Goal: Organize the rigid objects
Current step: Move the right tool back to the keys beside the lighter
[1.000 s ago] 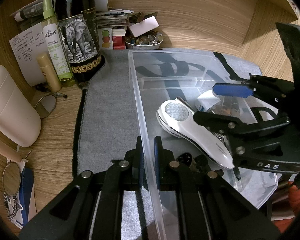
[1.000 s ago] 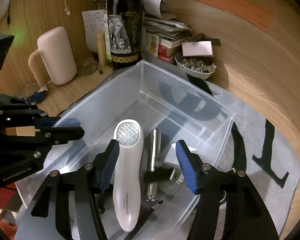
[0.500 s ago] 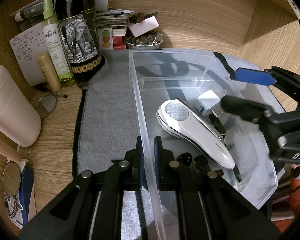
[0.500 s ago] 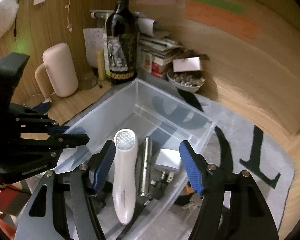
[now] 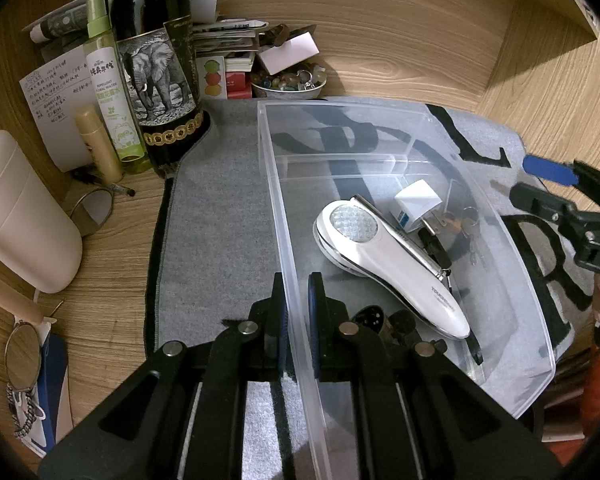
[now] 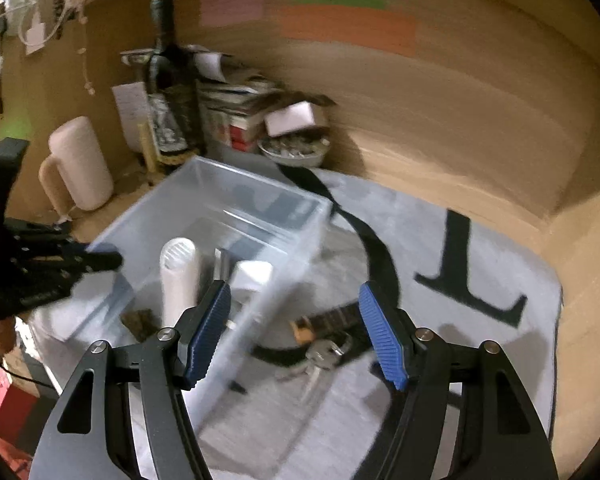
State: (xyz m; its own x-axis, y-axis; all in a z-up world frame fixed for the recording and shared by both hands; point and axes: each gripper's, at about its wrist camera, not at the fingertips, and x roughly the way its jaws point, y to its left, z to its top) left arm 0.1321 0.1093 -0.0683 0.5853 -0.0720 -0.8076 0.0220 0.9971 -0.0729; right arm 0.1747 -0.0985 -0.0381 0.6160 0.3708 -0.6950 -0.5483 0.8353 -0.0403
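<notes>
Left gripper [image 5: 298, 312] pinches the clear bin's [image 5: 512, 280] near wall; right gripper [image 6: 296, 332], jaws spread and empty, hovers above keys [image 6: 320, 354] on the grey mat [image 6: 480, 240].

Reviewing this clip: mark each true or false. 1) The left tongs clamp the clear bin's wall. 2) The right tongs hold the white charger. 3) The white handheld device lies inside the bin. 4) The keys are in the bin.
1) True: the left tongs are shut on the side wall of the clear bin.
2) False: the right tongs are open and empty; the white charger lies in the bin.
3) True: the white handheld device rests on the bin floor.
4) False: the keys lie on the grey mat, outside the bin.
</notes>
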